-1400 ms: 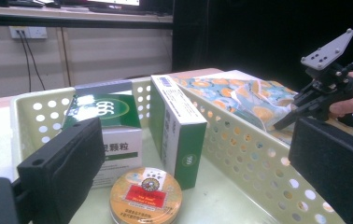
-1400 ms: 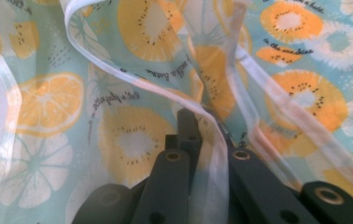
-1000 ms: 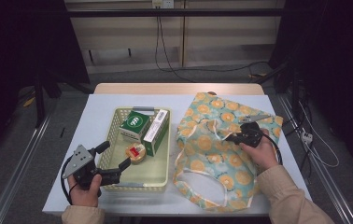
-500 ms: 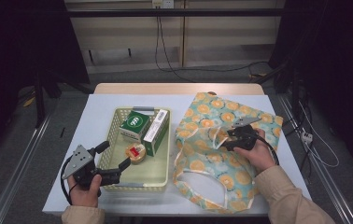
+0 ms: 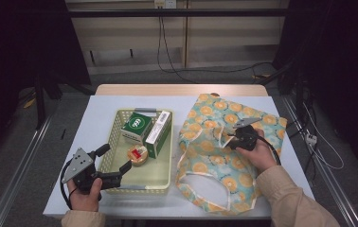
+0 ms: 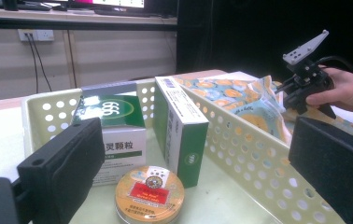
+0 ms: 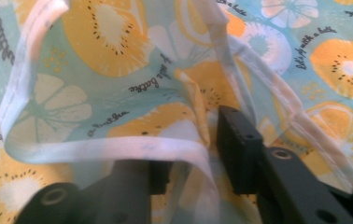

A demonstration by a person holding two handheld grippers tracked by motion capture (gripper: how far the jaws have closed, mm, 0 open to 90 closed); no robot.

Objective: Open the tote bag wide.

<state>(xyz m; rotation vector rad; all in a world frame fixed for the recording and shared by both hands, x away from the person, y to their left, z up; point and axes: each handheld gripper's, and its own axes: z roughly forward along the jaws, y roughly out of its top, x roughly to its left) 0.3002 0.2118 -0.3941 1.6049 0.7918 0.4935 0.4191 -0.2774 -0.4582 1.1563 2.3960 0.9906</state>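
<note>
The right gripper [image 5: 229, 138] sits over the middle of the fruit-print cloth bag [image 5: 224, 175], which lies spread on the right half of the white table [image 5: 99, 106]. Its jaws have just been closing, and in the right gripper view the bag's white-trimmed edge [image 7: 132, 150] passes between them; a gap remains there, so the pads seem not yet to press on the cloth, though the fold hides one pad. The person's right hand [image 5: 257, 153] holds this gripper from the near side.

The left gripper [image 5: 115, 163] rests at the near left corner of the pale yellow basket [image 5: 120, 189], its jaws wide apart and straddling the basket's near wall, with nothing clamped. Inside the basket stand a green and white box [image 5: 137, 126] at the far left, a taller narrow box [image 5: 158, 134] just to its right, and a round orange tin [image 5: 138, 155] near them, closer to the person. The basket is just left of the bag.
</note>
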